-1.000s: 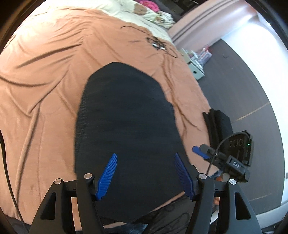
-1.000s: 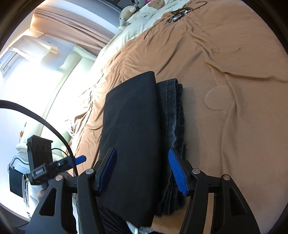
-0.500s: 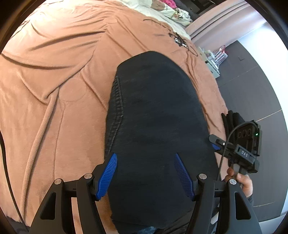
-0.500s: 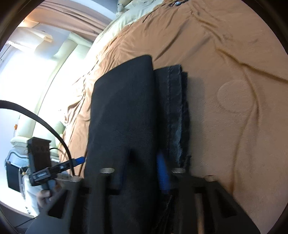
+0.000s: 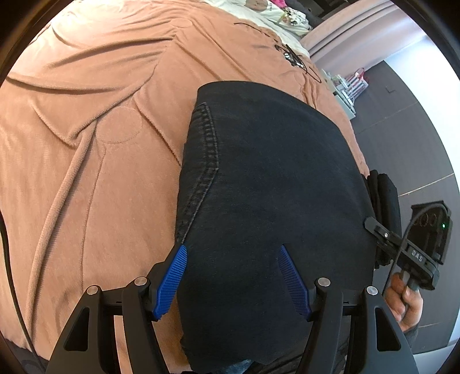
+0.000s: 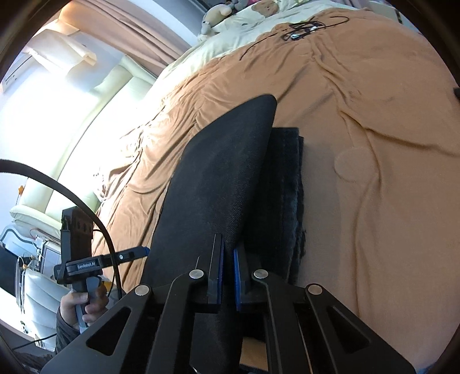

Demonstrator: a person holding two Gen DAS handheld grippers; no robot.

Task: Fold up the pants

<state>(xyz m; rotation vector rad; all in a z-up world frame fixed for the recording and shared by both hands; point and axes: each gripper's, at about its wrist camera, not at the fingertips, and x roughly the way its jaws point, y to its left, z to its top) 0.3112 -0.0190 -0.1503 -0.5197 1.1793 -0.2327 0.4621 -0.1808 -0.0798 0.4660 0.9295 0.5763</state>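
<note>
Black pants [image 5: 273, 187] lie folded lengthwise on a brown blanket [image 5: 86, 143], with a stitched seam along their left edge. My left gripper [image 5: 233, 276] stands open low over their near end, and its left pad [image 5: 172, 273] sits at that seam edge. In the right wrist view my right gripper [image 6: 228, 273] is shut on the pants' upper layer [image 6: 218, 178]. That layer rises off the darker layers [image 6: 284, 201] lying beside it. Each gripper also shows in the other's view, held by a hand: the right gripper [image 5: 373, 225] and the left gripper [image 6: 138, 252].
A second dark folded garment [image 5: 385, 195] lies at the bed's right edge, above dark floor [image 5: 417, 143]. A tangle of black cable [image 6: 302, 28] rests far up the blanket, near pale pillows and soft toys [image 6: 218, 14]. A bright window and curtains [image 6: 115, 31] stand beyond the bed.
My right gripper's jaws closed from wide open onto the pants' upper layer, which now stands raised. The left gripper sank closer to the pants with its jaws unchanged.
</note>
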